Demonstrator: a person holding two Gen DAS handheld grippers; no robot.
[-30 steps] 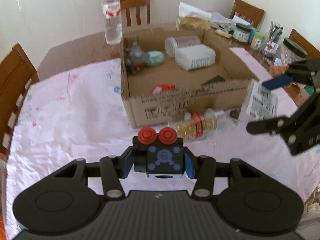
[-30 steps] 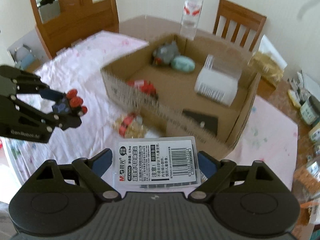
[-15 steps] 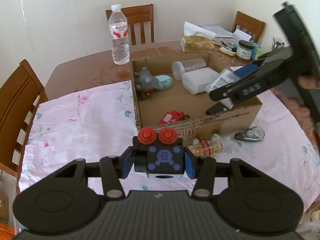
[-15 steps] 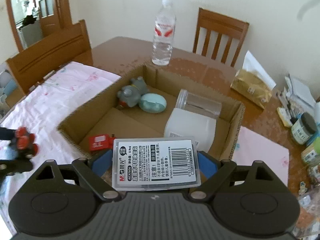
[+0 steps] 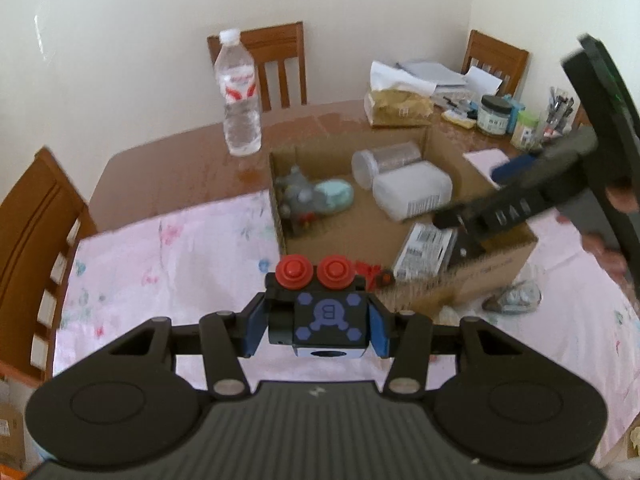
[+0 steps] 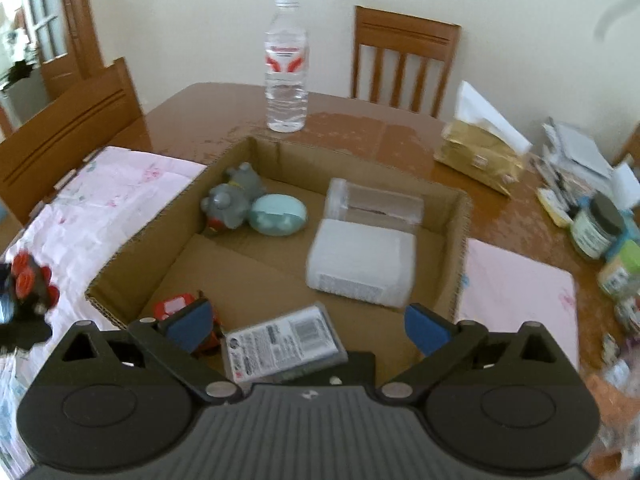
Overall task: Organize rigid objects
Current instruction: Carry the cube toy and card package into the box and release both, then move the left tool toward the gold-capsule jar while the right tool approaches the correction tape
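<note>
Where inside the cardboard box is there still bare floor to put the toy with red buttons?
The widest bare patch of the cardboard box floor is the middle, between the grey toy, the white container and the barcode packet. The near-left corner is crowded: red toy, packet and the open right tongs.

Table [image 6: 352, 120]: box [image 6: 460, 240], bottle [image 6: 286, 68], cloth [image 5: 160, 248].
</note>
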